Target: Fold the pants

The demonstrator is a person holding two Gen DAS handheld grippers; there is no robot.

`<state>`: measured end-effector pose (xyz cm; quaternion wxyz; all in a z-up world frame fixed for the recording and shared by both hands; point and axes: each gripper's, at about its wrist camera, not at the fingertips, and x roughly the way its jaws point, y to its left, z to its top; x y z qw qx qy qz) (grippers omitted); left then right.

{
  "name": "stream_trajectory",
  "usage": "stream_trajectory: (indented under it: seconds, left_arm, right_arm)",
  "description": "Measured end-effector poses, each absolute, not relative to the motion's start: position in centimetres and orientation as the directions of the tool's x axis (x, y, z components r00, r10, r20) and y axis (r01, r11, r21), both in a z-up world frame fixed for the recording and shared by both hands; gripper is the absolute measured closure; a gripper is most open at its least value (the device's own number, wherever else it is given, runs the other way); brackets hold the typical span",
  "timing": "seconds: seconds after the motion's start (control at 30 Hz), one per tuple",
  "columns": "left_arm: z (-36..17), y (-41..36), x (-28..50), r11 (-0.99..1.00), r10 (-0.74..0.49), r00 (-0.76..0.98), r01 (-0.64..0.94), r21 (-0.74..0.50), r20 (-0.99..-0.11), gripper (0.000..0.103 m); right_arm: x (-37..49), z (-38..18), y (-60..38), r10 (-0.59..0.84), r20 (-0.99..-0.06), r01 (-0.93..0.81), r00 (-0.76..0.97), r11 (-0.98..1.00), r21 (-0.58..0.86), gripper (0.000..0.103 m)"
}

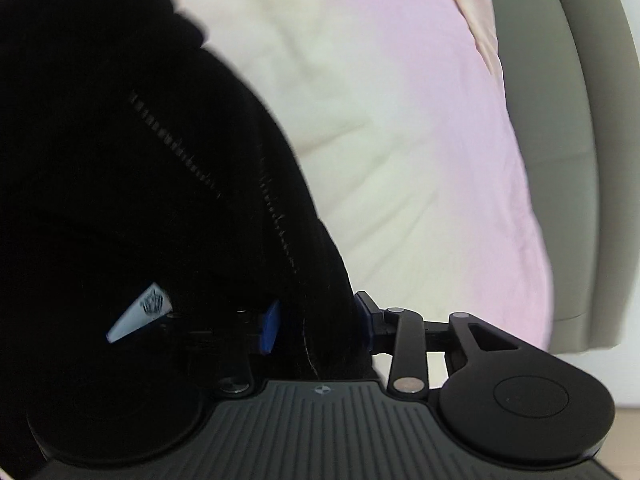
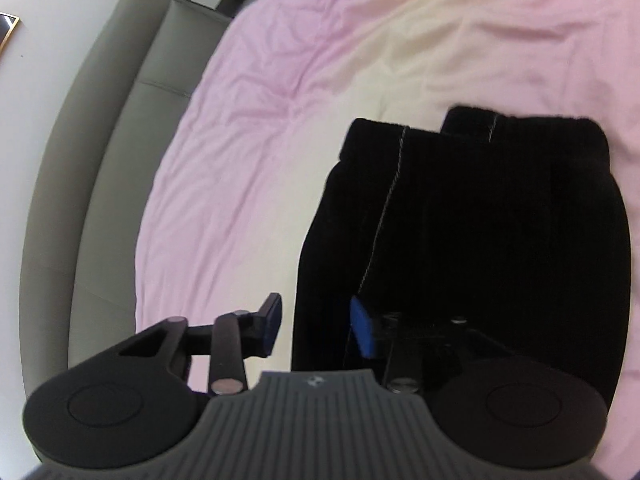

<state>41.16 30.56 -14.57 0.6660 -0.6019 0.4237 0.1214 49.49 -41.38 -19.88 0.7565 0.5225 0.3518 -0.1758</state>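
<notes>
The black pants [image 2: 480, 220] lie on the pink and cream bed sheet [image 2: 248, 128], two cuffed leg ends at the far side, pale seam lines running along them. My right gripper [image 2: 316, 322] is open, its blue-padded jaws straddling the near left edge of the fabric. In the left wrist view the pants [image 1: 120, 160] fill the left half, with a zipper and a white label showing. My left gripper [image 1: 318, 320] is shut on a bunched fold of the pants, lifted off the sheet.
A grey upholstered headboard or sofa [image 2: 104, 140] runs along the left of the bed; it also shows in the left wrist view [image 1: 560, 120]. A pillow edge [image 1: 476, 20] lies at the far right of the sheet [image 1: 400, 120].
</notes>
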Motion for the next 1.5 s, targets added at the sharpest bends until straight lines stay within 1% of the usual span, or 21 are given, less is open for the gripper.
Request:
stream_trajectory:
  seconds: [0.07,0.1,0.17,0.2,0.23,0.27,0.33,0.4,0.47,0.57,0.63,0.73,0.8,0.83,0.9,0.97,1.07,1.17,1.27,1.37,1.5]
  left_arm:
    - [-13.3,31.6,38.8,0.135,-0.346,0.725,-0.590,-0.796,-0.596,0.058]
    - [-12.5,32.4,37.7,0.103,-0.317,0.783,-0.532,-0.841,-0.534,0.051]
    - [-10.7,34.0,35.6,0.085,-0.227,0.887,-0.392,-0.916,-0.401,0.044]
    - [-9.8,34.5,34.6,0.106,-0.185,0.913,-0.350,-0.931,-0.364,0.033]
    - [-9.0,34.8,33.7,0.148,-0.161,0.919,-0.339,-0.929,-0.361,0.025]
    - [-8.3,34.9,32.9,0.212,-0.154,0.910,-0.349,-0.913,-0.384,0.024]
    - [-7.3,34.1,31.1,0.369,-0.138,0.867,-0.404,-0.837,-0.479,0.024]
    - [-7.2,32.4,29.1,0.506,-0.069,0.807,-0.479,-0.717,-0.587,0.024]
    - [-8.1,30.7,26.6,0.615,-0.003,0.762,-0.509,-0.602,-0.648,0.024]
    - [-9.5,28.2,25.2,0.716,0.040,0.740,-0.490,-0.498,-0.671,0.024]
    - [-9.1,27.7,25.9,0.749,0.038,0.729,-0.474,-0.463,-0.684,0.024]
    - [-9.0,27.5,26.6,0.753,0.031,0.733,-0.464,-0.466,-0.680,0.024]
    - [-9.5,27.8,26.8,0.750,0.025,0.734,-0.463,-0.472,-0.679,0.024]
    - [-9.9,28.0,27.0,0.747,0.017,0.731,-0.462,-0.477,-0.682,0.024]
    - [-10.4,28.3,26.9,0.746,0.007,0.733,-0.457,-0.485,-0.681,0.024]
    - [-10.6,28.4,27.0,0.757,0.005,0.738,-0.443,-0.480,-0.674,0.024]
    - [-10.6,28.0,27.1,0.782,0.005,0.741,-0.421,-0.459,-0.671,0.024]
    - [-10.8,28.2,27.2,0.793,-0.006,0.745,-0.403,-0.457,-0.667,0.024]
    - [-11.0,29.2,27.1,0.768,-0.026,0.752,-0.406,-0.495,-0.659,0.024]
    - [-11.0,30.1,26.7,0.738,-0.017,0.757,-0.432,-0.518,-0.654,0.028]
    - [-10.1,30.9,25.7,0.714,0.025,0.772,-0.459,-0.528,-0.636,0.028]
  right_arm:
    - [48.4,-19.8,-41.5,0.087,-0.647,0.575,0.757,0.381,0.724,0.066]
    - [47.7,-19.2,-41.6,0.066,-0.594,0.526,0.802,0.392,0.754,0.066]
    - [46.5,-18.1,-41.8,0.020,-0.527,0.464,0.850,0.445,0.766,0.066]
    - [46.0,-17.7,-42.0,0.004,-0.520,0.458,0.854,0.467,0.756,0.066]
    - [45.5,-17.6,-42.1,-0.003,-0.515,0.453,0.857,0.481,0.751,0.066]
    - [44.9,-17.5,-42.2,-0.001,-0.511,0.445,0.859,0.494,0.747,0.066]
    - [44.0,-17.3,-41.9,0.012,-0.521,0.435,0.853,0.533,0.725,0.066]
    - [43.5,-17.3,-40.5,0.042,-0.549,0.420,0.835,0.596,0.684,0.066]
    - [42.9,-17.5,-37.9,0.086,-0.575,0.386,0.813,0.661,0.644,0.066]
    - [43.2,-17.8,-32.7,0.163,-0.622,0.308,0.766,0.757,0.577,0.066]
    - [43.6,-17.8,-28.7,0.200,-0.657,0.233,0.727,0.829,0.509,0.066]
    - [44.4,-18.3,-22.0,0.230,-0.718,0.096,0.657,0.919,0.382,0.066]
    - [45.4,-19.2,-17.6,0.224,-0.790,0.026,0.571,0.957,0.290,0.066]
    - [46.1,-19.8,-15.5,0.222,-0.825,-0.006,0.519,0.966,0.257,0.066]
    - [47.1,-20.8,-11.9,0.228,-0.860,-0.069,0.456,0.973,0.221,0.066]
    - [48.1,-20.9,-8.9,0.230,-0.853,-0.122,0.468,0.973,0.195,0.066]
    - [49.6,-20.2,-6.4,0.265,-0.803,-0.147,0.534,0.964,0.220,0.067]
    - [49.9,-18.3,-6.7,0.352,-0.704,-0.142,0.617,0.929,0.341,0.066]
    - [48.7,-15.9,-8.5,0.356,-0.628,-0.112,0.692,0.912,0.394,0.061]
    - [46.6,-14.2,-13.1,0.240,-0.626,-0.024,0.742,0.943,0.333,0.057]
    - [43.1,-14.2,-22.8,0.032,-0.648,0.198,0.761,0.940,0.278,0.057]
